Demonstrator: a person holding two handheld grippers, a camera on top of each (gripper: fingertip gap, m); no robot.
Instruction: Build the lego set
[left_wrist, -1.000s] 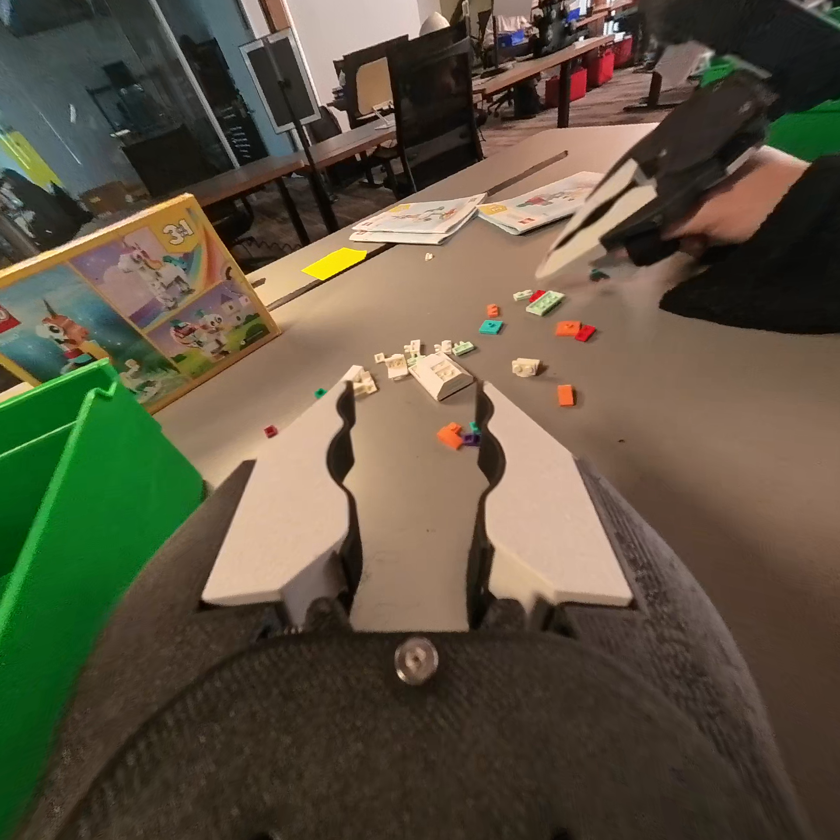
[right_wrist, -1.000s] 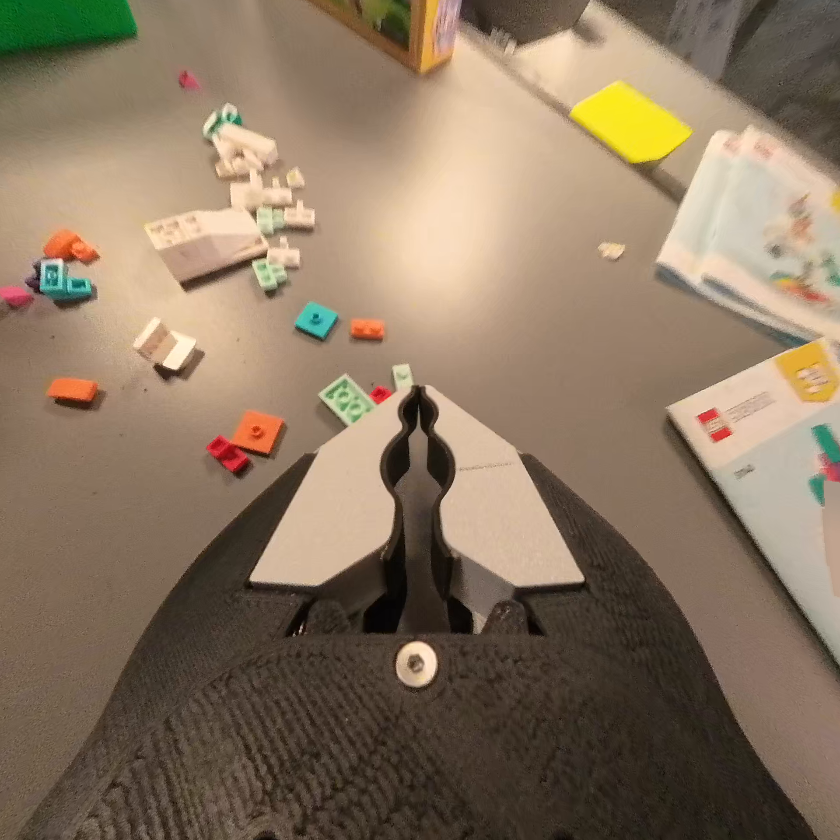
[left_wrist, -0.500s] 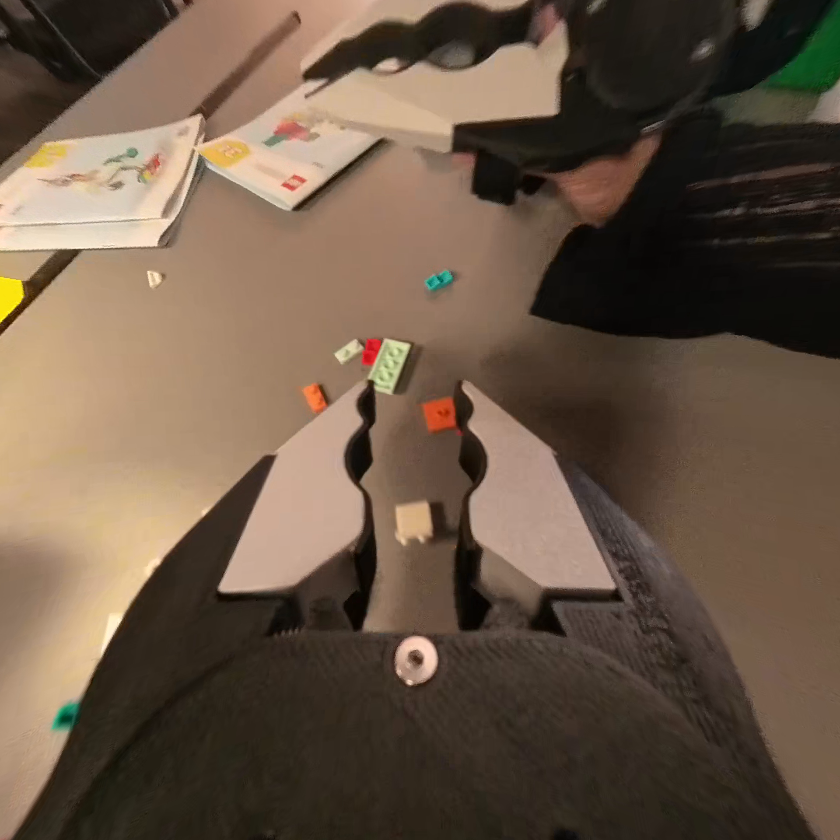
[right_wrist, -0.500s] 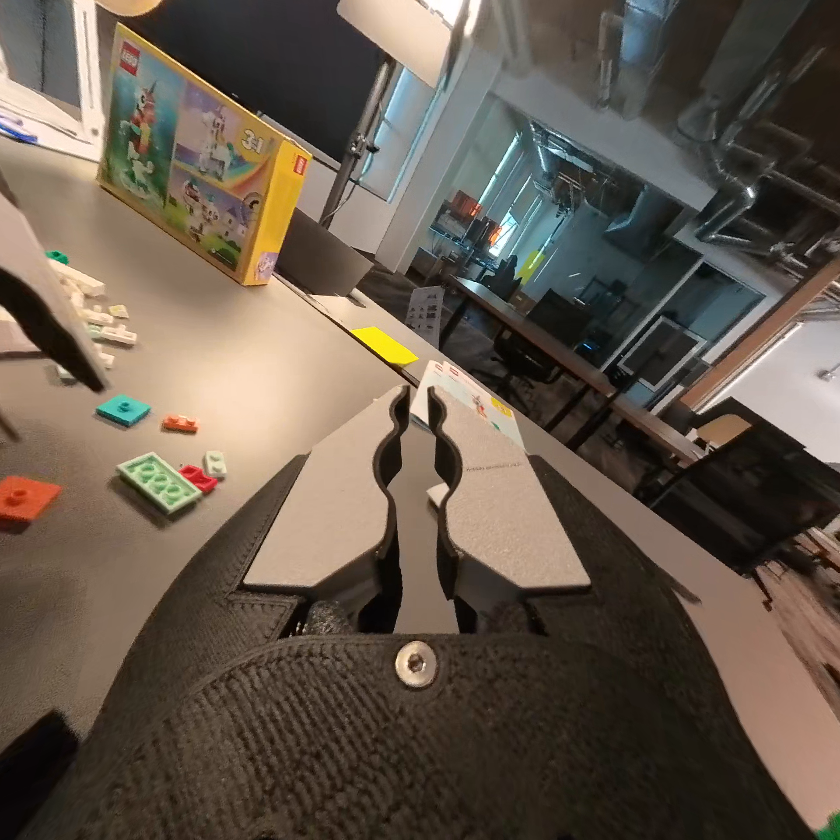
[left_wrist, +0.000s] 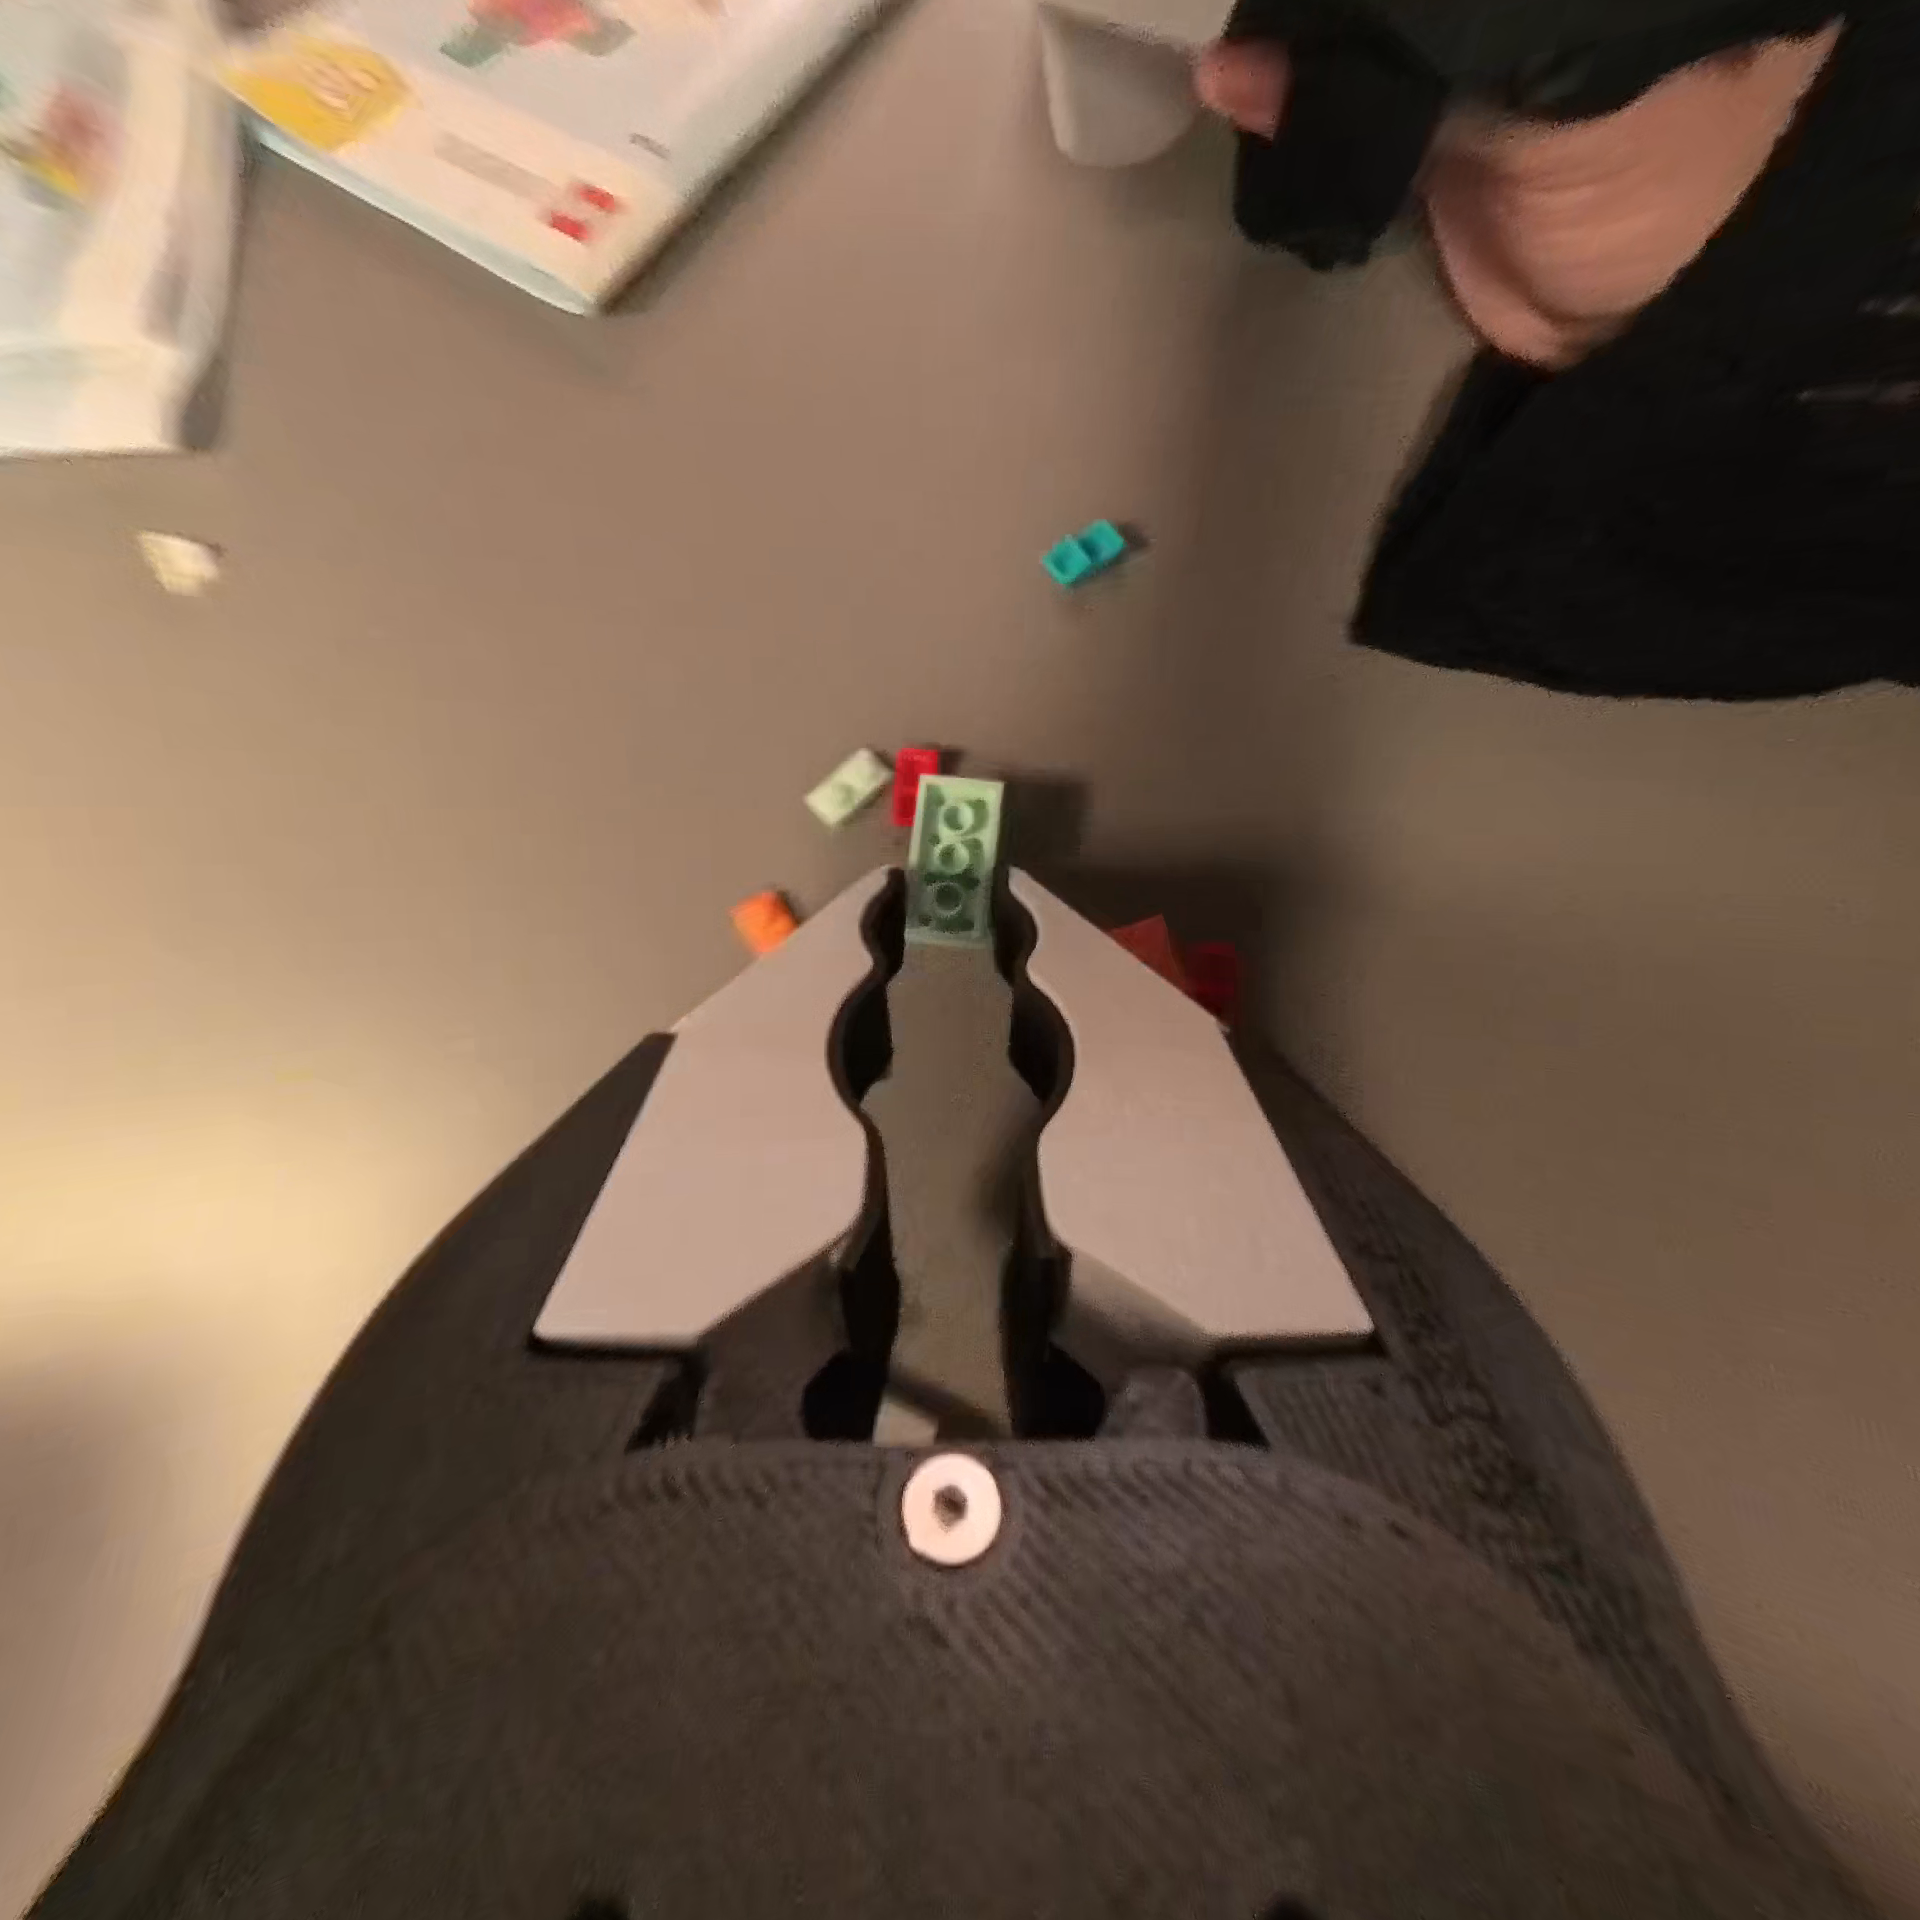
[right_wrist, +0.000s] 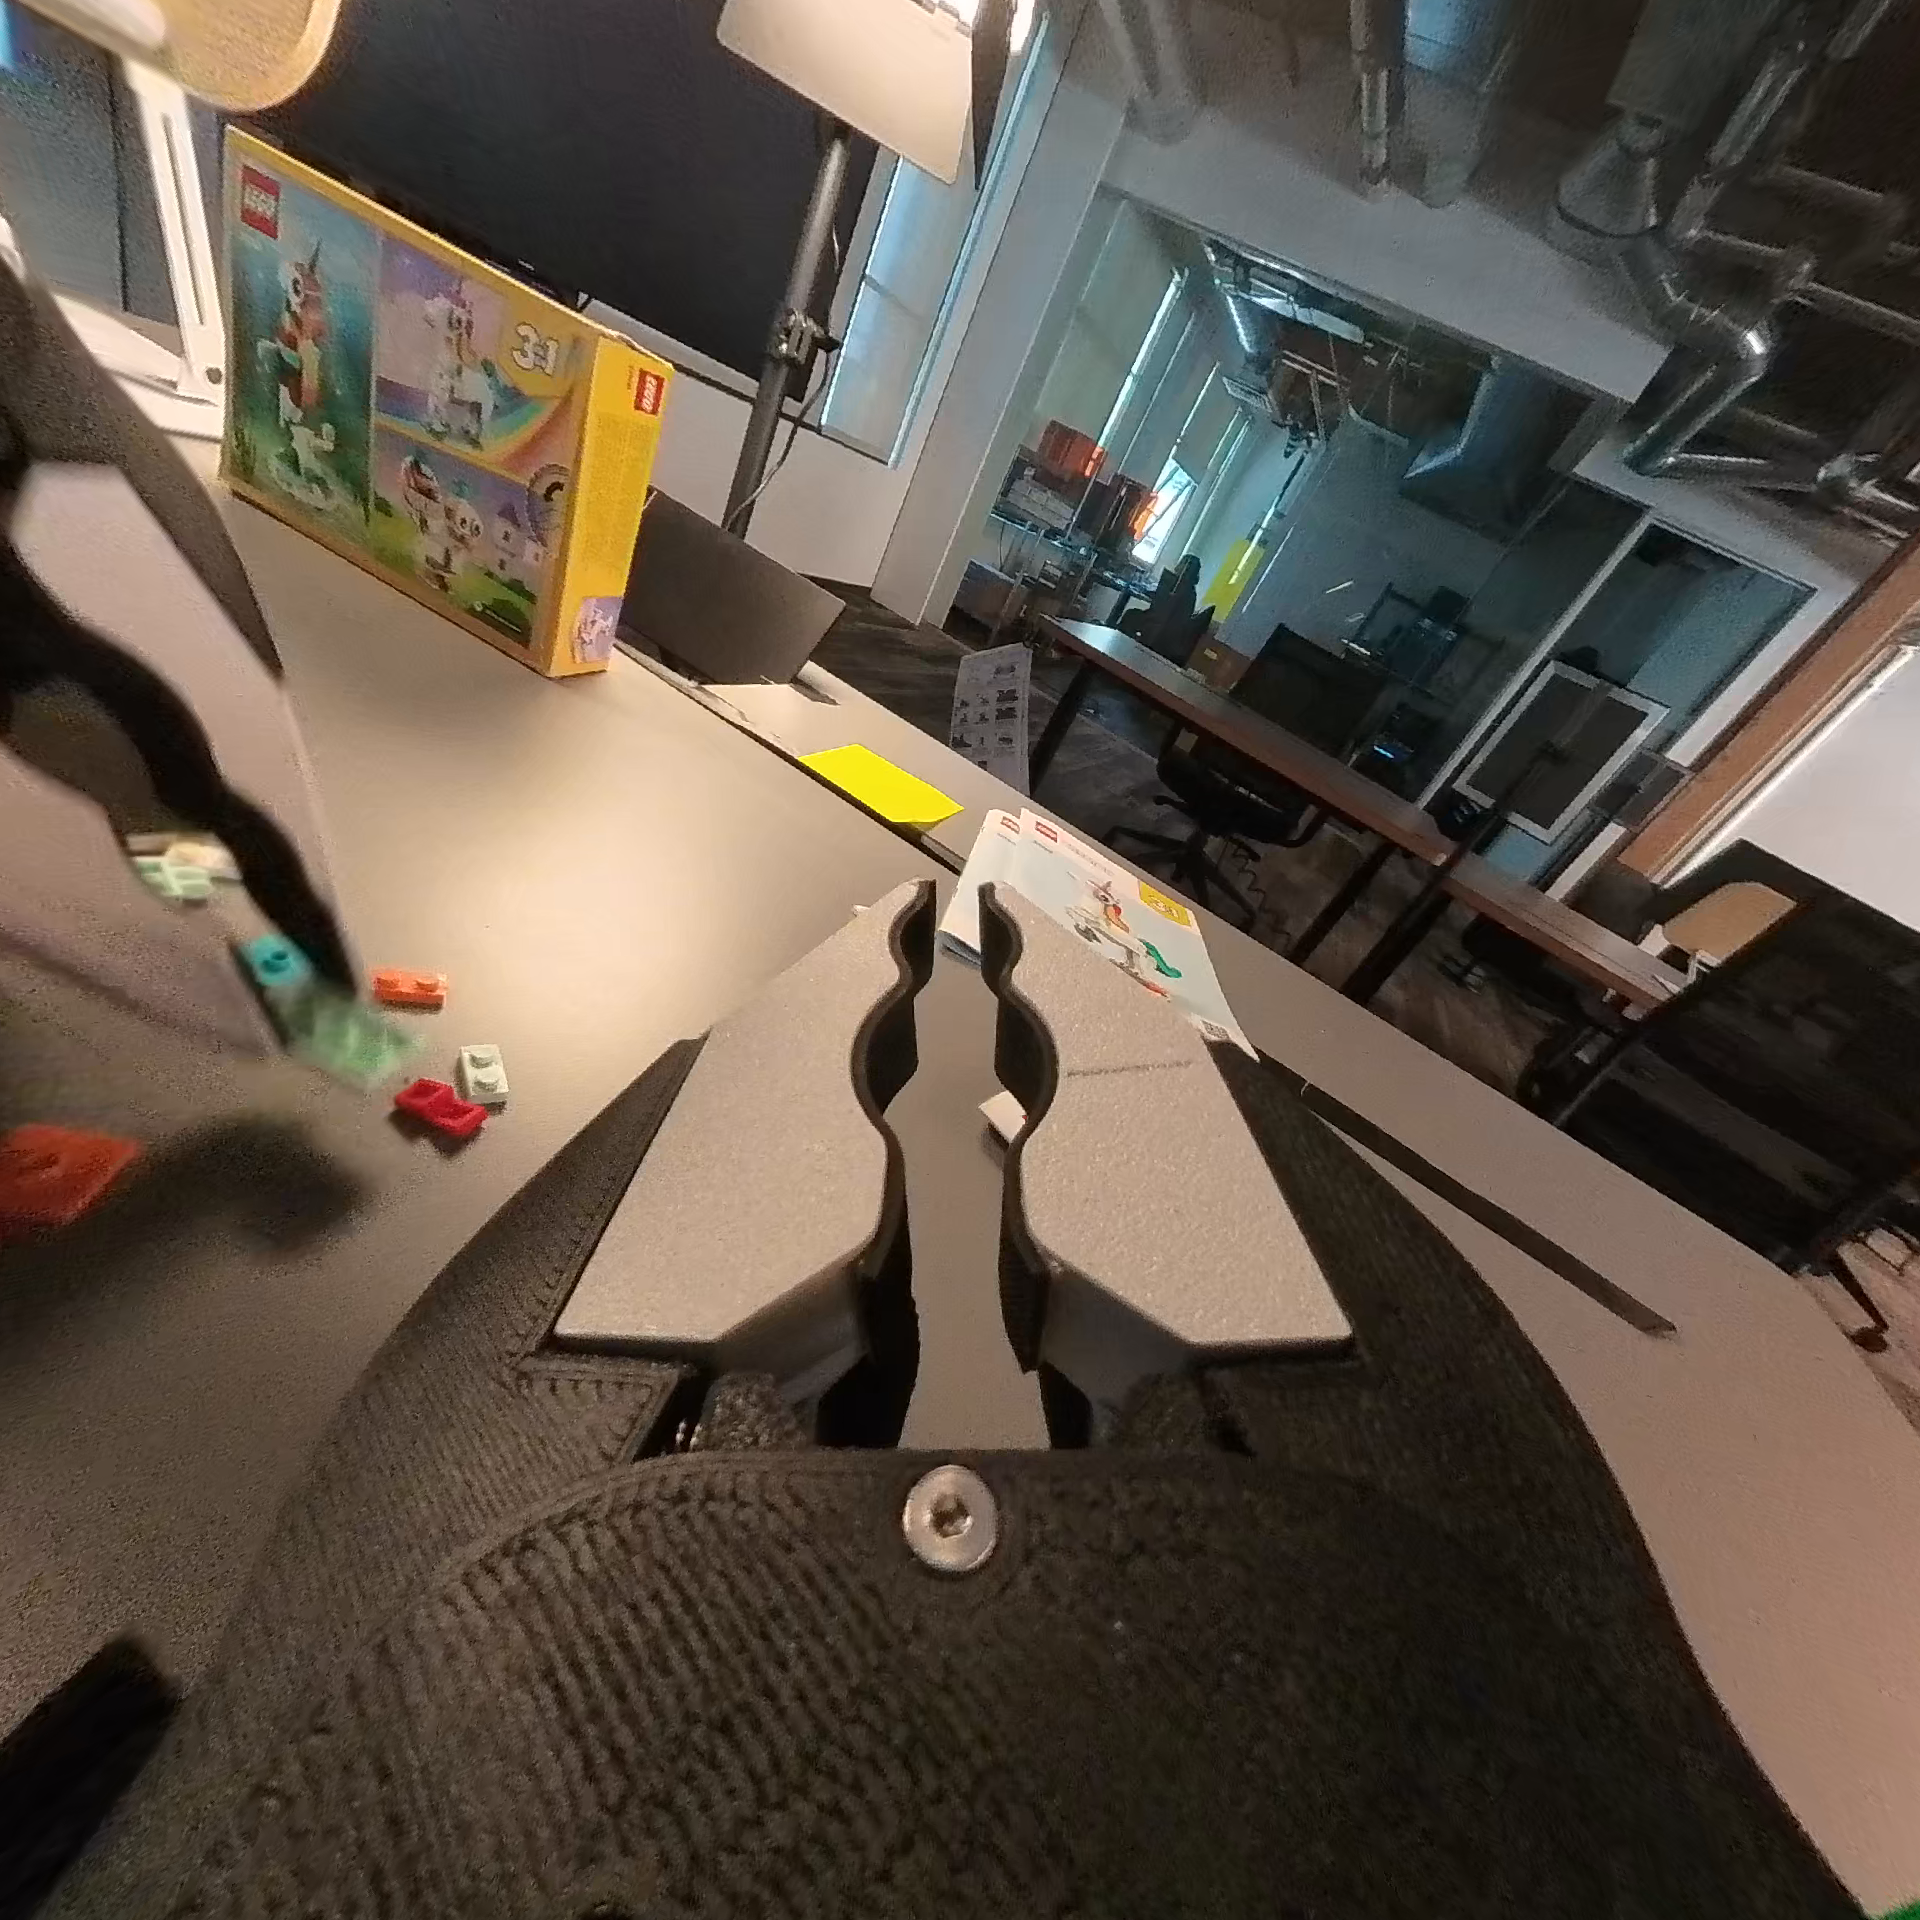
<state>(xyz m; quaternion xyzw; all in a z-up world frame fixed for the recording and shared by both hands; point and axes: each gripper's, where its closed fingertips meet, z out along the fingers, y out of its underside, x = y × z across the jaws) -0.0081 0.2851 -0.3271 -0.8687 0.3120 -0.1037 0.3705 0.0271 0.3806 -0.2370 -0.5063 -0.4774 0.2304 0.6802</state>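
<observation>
I have the left gripper low over the grey counter, its fingers closed on a mint-green toy brick plate. Only the near end of the plate sits between the tips; most of its length projects forward, underside up. In the right wrist view the same plate appears blurred at the tips of the left gripper, with a teal piece close against it; I cannot tell whether the two are joined.

Just beyond the held plate lie a pale green small plate and a red small plate. An orange piece lies beside the left fingertip, and darker red pieces sit partly hidden behind the right finger. A teal brick lies well apart, farther out. Instruction booklets lie at the far left.

The right gripper is raised and aimed across the counter, its fingers slightly apart with nothing between them. A toy set box stands at the counter's far side, with a yellow sheet near a booklet.

Risk assessment: the grip is narrow and near one end, so in my judgement the plate could pivot or slip out under any sideways load. The loose pieces crowding the fingertips could be knocked or dragged.
</observation>
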